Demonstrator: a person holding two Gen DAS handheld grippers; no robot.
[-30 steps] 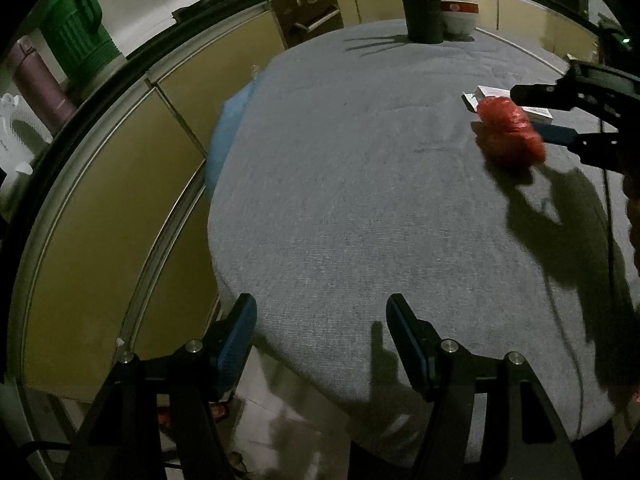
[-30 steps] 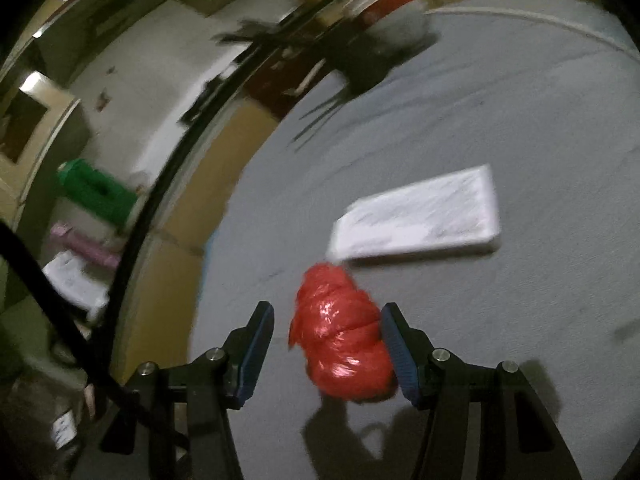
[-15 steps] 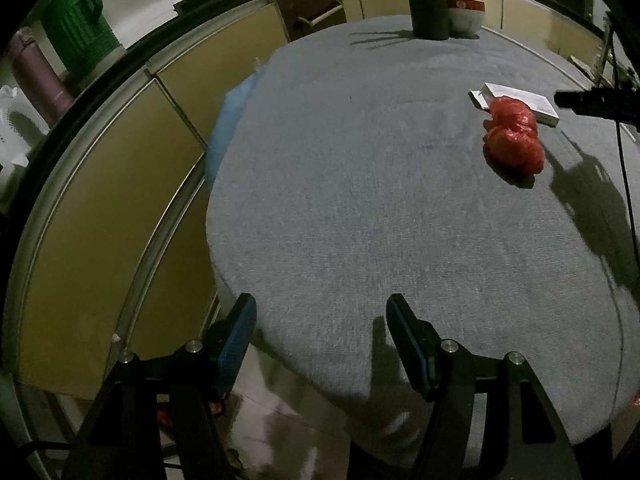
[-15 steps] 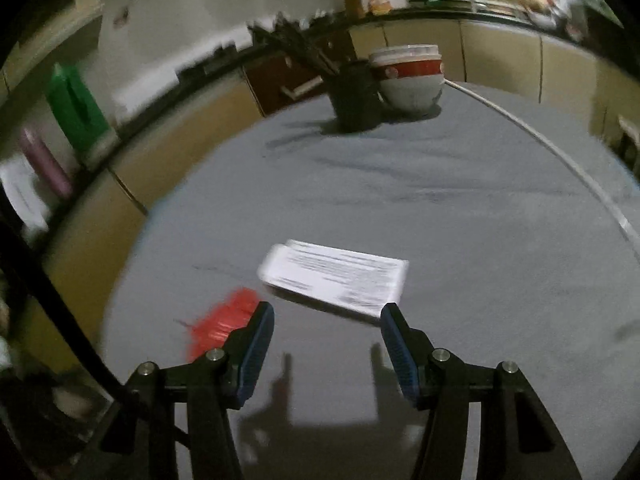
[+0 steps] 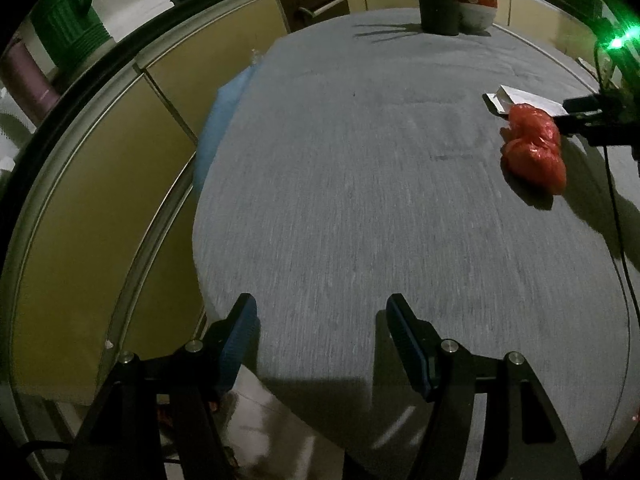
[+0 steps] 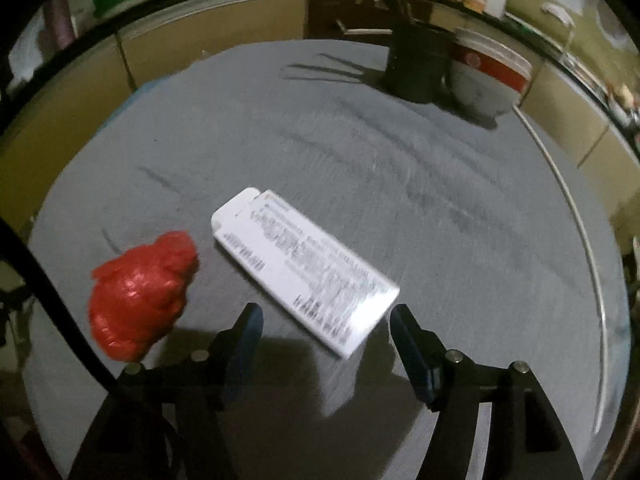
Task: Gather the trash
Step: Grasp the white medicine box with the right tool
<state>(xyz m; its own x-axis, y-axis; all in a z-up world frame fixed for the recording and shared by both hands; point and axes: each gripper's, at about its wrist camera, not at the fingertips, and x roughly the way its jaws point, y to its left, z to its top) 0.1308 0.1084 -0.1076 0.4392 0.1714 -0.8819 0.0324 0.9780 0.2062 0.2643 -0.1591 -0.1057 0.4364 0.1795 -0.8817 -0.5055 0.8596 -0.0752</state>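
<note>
A crumpled red plastic bag (image 6: 138,294) lies on the grey table cloth (image 6: 440,220); it also shows in the left wrist view (image 5: 534,148). A flat white printed box (image 6: 306,272) lies just right of it, one end between my right fingers. My right gripper (image 6: 326,324) is open and empty, low over the box's near end; it shows in the left wrist view (image 5: 580,120) at the far right, touching nothing I can tell. My left gripper (image 5: 322,320) is open and empty over the table's near left edge.
A black utensil holder (image 6: 416,64) and a white bowl with a red band (image 6: 486,76) stand at the table's far side. Yellow cabinets (image 5: 92,184) curve along the left. A blue cloth (image 5: 218,120) hangs off the table's left edge.
My right gripper has swung from around the red bag to the right and now sits at the white box's near end. The bag stayed on the table. My left gripper barely moved.
</note>
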